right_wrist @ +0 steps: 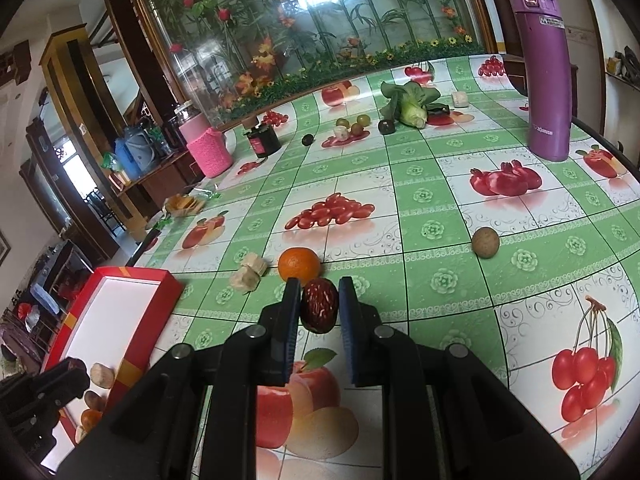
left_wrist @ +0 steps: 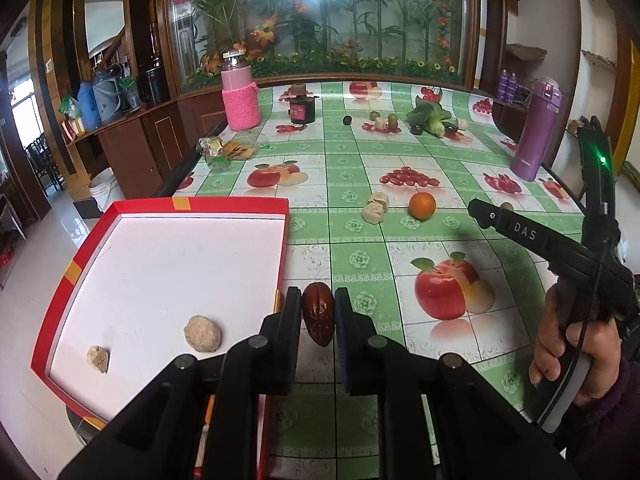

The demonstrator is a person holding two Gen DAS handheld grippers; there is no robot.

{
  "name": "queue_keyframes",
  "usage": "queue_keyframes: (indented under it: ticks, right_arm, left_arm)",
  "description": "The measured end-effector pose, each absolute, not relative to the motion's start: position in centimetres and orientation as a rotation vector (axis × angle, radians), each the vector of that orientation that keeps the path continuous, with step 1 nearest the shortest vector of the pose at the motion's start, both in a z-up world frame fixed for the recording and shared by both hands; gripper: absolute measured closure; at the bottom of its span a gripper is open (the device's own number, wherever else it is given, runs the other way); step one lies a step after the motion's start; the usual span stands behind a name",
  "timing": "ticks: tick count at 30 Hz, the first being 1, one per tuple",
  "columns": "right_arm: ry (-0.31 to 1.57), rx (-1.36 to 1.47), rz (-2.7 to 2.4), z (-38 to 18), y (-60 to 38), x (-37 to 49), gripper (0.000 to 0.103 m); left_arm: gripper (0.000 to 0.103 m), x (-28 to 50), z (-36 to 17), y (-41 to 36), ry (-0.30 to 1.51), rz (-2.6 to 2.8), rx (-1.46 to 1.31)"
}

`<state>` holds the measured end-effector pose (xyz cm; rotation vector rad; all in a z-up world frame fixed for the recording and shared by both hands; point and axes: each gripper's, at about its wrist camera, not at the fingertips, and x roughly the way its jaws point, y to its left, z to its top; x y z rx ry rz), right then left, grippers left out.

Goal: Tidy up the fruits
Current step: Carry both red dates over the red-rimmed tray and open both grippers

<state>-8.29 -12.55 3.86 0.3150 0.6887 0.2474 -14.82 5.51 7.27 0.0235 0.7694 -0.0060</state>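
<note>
Both grippers carrying a red date each, tray not yet reached; drop or miss is the risk.

Left date (left_wrist: 318, 314) is pinched between the pads of the left gripper (left_wrist: 318, 304), jaws clamped on it, its pointed lower end hanging below the pads, just right of the red tray's (left_wrist: 200, 205) near wall and above the tablecloth, not over the white floor. Right date (right_wrist: 319, 305) sits clamped in the right gripper (right_wrist: 319, 300), held at its upper half, well apart from the tray, above the table near the orange (right_wrist: 299, 265). Judged risks: the smooth, tapered dates could slip out while carried; a release now lands outside the tray; or a date clips the tray wall or knocks the walnut (left_wrist: 202, 333) inside.
</note>
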Motion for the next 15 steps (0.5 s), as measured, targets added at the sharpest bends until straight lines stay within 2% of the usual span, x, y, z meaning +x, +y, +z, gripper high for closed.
queue_keyframes:
  ticks: [15]
  right_arm:
    - [0.720, 0.351, 0.249, 3.4, -12.3, -8.5, 0.082]
  left_arm:
    - [0.088, -17.5, 8.1, 9.4, 0.733, 0.049, -0.033]
